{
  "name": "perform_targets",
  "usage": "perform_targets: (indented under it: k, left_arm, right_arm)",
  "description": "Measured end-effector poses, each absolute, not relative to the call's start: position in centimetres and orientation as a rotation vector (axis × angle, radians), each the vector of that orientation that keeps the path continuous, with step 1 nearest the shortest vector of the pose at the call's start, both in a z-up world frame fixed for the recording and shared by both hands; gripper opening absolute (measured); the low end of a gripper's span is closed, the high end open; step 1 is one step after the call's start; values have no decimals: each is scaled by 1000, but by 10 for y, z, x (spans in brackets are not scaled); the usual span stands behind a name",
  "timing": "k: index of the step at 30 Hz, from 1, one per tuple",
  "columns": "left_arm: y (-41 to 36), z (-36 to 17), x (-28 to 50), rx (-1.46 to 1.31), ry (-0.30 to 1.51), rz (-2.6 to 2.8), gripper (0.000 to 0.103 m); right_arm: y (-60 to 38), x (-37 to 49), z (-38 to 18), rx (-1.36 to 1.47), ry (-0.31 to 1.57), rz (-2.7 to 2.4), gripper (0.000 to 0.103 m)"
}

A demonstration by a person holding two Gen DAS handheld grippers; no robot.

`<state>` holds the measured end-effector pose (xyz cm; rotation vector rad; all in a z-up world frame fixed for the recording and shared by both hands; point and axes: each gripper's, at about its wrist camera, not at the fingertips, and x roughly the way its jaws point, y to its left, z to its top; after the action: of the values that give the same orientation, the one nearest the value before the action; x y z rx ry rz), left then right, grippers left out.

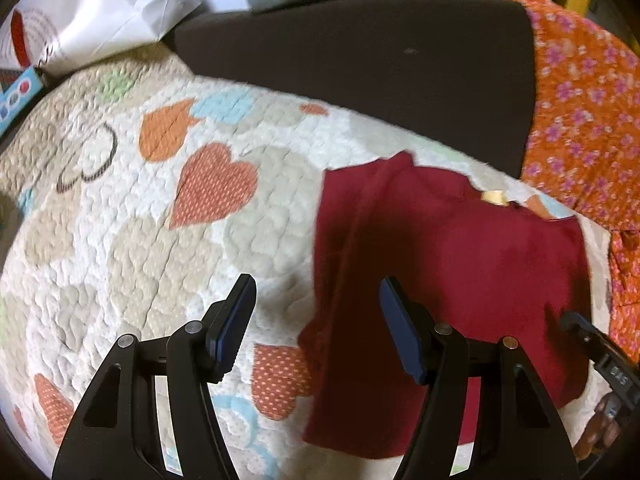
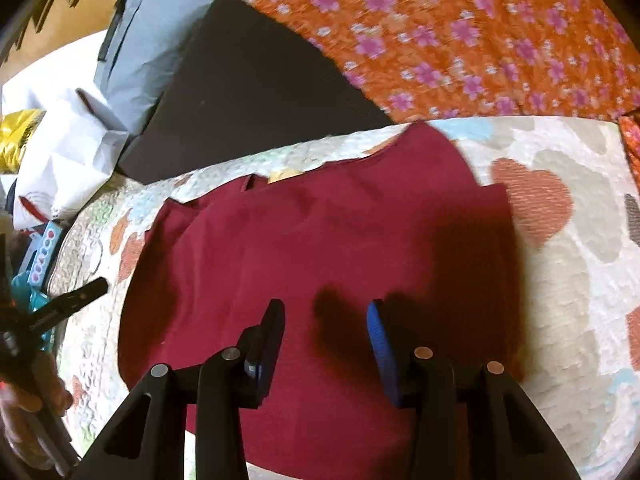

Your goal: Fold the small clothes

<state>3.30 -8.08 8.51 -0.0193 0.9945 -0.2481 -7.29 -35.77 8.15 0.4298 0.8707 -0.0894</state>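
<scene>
Blue-padded fingers of the right claw (image 2: 326,336) stand apart, gripping nothing, poised directly over the dark red garment (image 2: 320,248), whose cloth fills the space beneath and ahead of them; their shadow falls on the fabric just in front. The garment lies spread flat on a heart-patterned quilt (image 2: 568,240), its neckline at the far edge from this claw, which suits a fold started from the near hem. One side appears already turned in, judging by the layered edge to the claw's left, though blur makes that uncertain.

Equally parted and empty, the left claw (image 1: 318,320) hovers over the garment's (image 1: 440,260) side edge, one finger above bare quilt (image 1: 120,240), the other above red cloth. That straddle looks chosen to pinch the edge next.

Beyond both claws lie a dark cushion (image 1: 360,64) and an orange flowered cloth (image 1: 584,120), well away from the work. Crumpled white paper bags (image 1: 100,8) sit far to the left claw's left.
</scene>
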Motion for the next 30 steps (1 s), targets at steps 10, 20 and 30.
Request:
perform_targets:
  k: [10,20,30]
  left_arm:
    - [-84,67,61,-102,1062,-256,64]
    - [-79,53,57,-37,1072,-257,65]
    - [-58,63,55,-66,1052,-250,65]
  right_arm:
    - [-331,-16,75,402,864,-41,41]
    - [-275,77,87,590,842,209,44]
    - [-223,149,47,503,936,206,27]
